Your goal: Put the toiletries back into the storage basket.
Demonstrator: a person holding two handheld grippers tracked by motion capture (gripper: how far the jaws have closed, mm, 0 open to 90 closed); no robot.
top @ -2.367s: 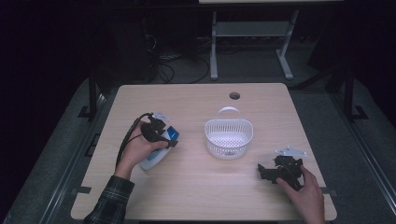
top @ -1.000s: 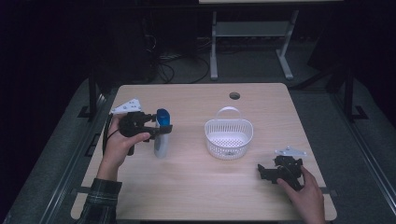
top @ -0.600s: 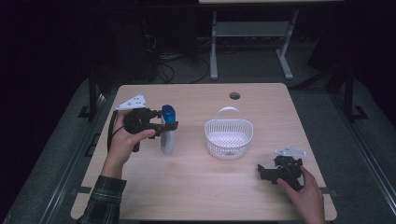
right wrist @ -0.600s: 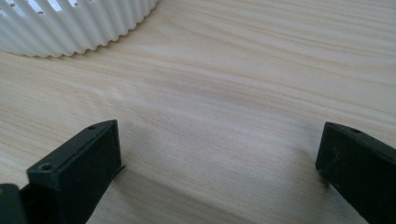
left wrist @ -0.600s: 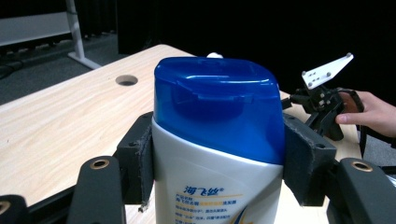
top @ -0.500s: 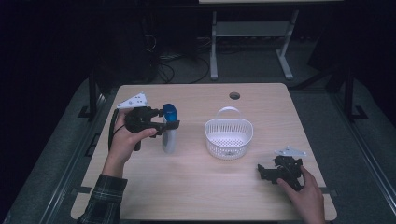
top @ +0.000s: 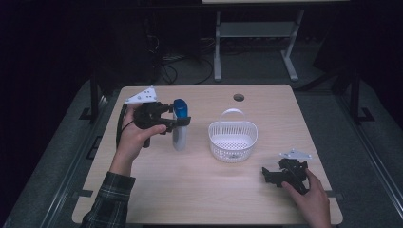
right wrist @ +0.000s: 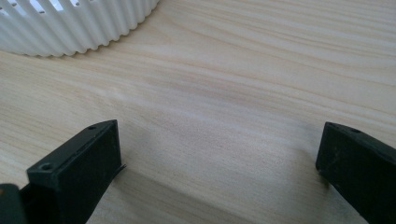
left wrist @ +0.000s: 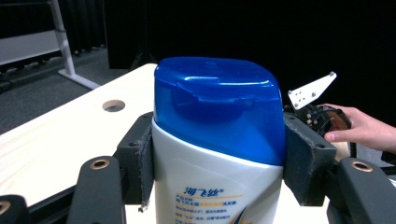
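Lifted off the table (top: 199, 190) since the earlier frame, the shampoo bottle (top: 179, 124) now hangs upright in my left gripper (top: 177, 119), pads clamping it just under the blue cap, left of the white basket (top: 233, 140). I worry the smooth body could slide down. My right gripper (top: 267, 175) rests wide open near the right edge.

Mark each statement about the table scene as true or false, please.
1. The left gripper is closed on the bottle just below its blue cap. True.
2. The bottle lies flat on the table. False: it is upright in the gripper.
3. The basket holds a bottle. False: nothing is seen inside it.
4. The right gripper is open above bare wood. True.
5. The basket is black. False: it is white.
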